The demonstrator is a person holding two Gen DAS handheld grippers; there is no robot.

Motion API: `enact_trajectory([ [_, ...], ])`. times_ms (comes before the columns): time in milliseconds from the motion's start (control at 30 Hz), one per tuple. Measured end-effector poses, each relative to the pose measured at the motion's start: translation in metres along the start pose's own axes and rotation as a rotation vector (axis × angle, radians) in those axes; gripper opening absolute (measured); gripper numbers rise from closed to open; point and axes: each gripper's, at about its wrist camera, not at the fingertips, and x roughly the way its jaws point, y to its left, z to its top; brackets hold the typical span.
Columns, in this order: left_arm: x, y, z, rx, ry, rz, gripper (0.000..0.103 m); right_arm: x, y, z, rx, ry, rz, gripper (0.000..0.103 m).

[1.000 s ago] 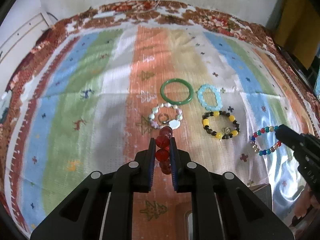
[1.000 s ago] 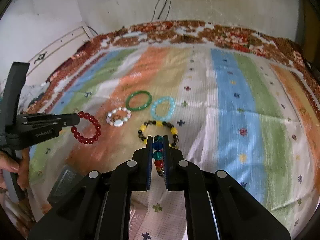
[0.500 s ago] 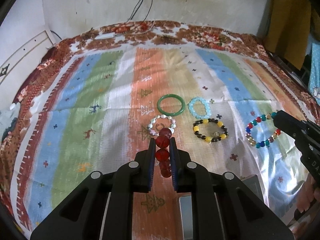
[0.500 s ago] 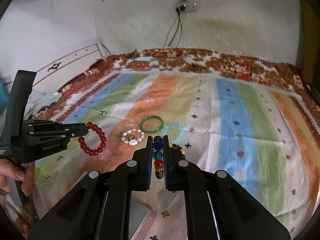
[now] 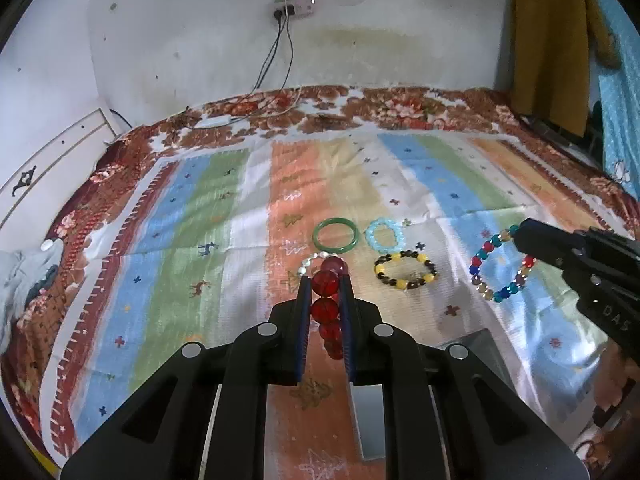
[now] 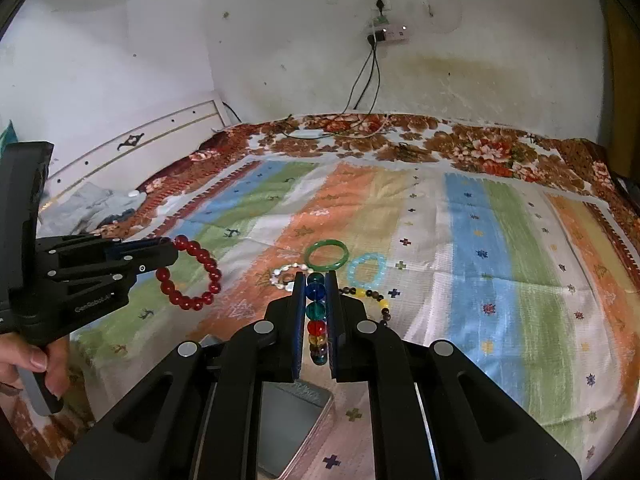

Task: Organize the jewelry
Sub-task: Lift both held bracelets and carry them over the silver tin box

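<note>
My left gripper (image 5: 325, 280) is shut on a red bead bracelet (image 5: 325, 307) and holds it above the striped blanket (image 5: 180, 240); it hangs from the gripper in the right wrist view (image 6: 192, 276). My right gripper (image 6: 316, 280) is shut on a multicoloured bead bracelet (image 6: 317, 312), which also shows in the left wrist view (image 5: 500, 268). On the blanket lie a green bangle (image 5: 335, 236), a light blue bead bracelet (image 5: 385, 234), a yellow and brown bead bracelet (image 5: 405, 269) and a white pearl bracelet (image 6: 286, 274), partly hidden behind my fingers.
A grey metal box (image 6: 292, 424) lies open below my grippers at the near edge of the bed, also in the left wrist view (image 5: 370, 420). A white wall with a power strip (image 5: 294, 5) and cables stands behind. A headboard (image 6: 132, 152) is at left.
Both grippers have lifted and drawn back with their bracelets. The bracelets on the blanket look farther away and the wall has come into view. The grey box shows more below.
</note>
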Motion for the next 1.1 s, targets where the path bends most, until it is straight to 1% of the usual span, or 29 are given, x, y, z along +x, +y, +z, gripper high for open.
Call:
enact_trajectory([
  [133, -0.012, -0.002, -0.008, -0.005, -0.019, -0.020, 0.013, -0.005, 0.006, -0.005, -0.010, 0.004, 0.007, 0.010],
  [200, -0.015, -0.003, -0.012, -0.005, -0.016, -0.022, 0.013, -0.007, 0.010, -0.008, -0.019, 0.015, 0.016, 0.010],
  [333, -0.018, -0.003, -0.021, -0.027, 0.008, -0.051, 0.013, -0.012, 0.018, -0.013, -0.040, 0.020, 0.020, 0.010],
  [467, -0.024, -0.007, -0.028, -0.015, 0.000, -0.045, 0.013, -0.019, 0.024, -0.018, -0.039, 0.018, 0.031, 0.010],
  [600, -0.028, -0.009, -0.033, -0.017, -0.002, -0.070, 0.013, -0.023, 0.025, -0.021, -0.030, 0.024, 0.045, 0.010],
  [733, -0.030, -0.009, -0.035, -0.034, 0.009, -0.096, 0.013, -0.024, 0.027, -0.024, -0.030, 0.033, 0.047, 0.010],
  [833, -0.030, -0.012, -0.039, -0.033, 0.020, -0.101, 0.013, -0.025, 0.028, -0.026, -0.029, 0.038, 0.052, 0.010],
  [1000, -0.025, -0.024, -0.044, 0.004, 0.042, -0.102, 0.013, -0.024, 0.031, -0.028, -0.039, 0.045, 0.077, 0.010],
  [1100, -0.021, -0.026, -0.045, 0.010, 0.067, -0.109, 0.014, -0.023, 0.028, -0.030, -0.029, 0.050, 0.078, 0.011],
])
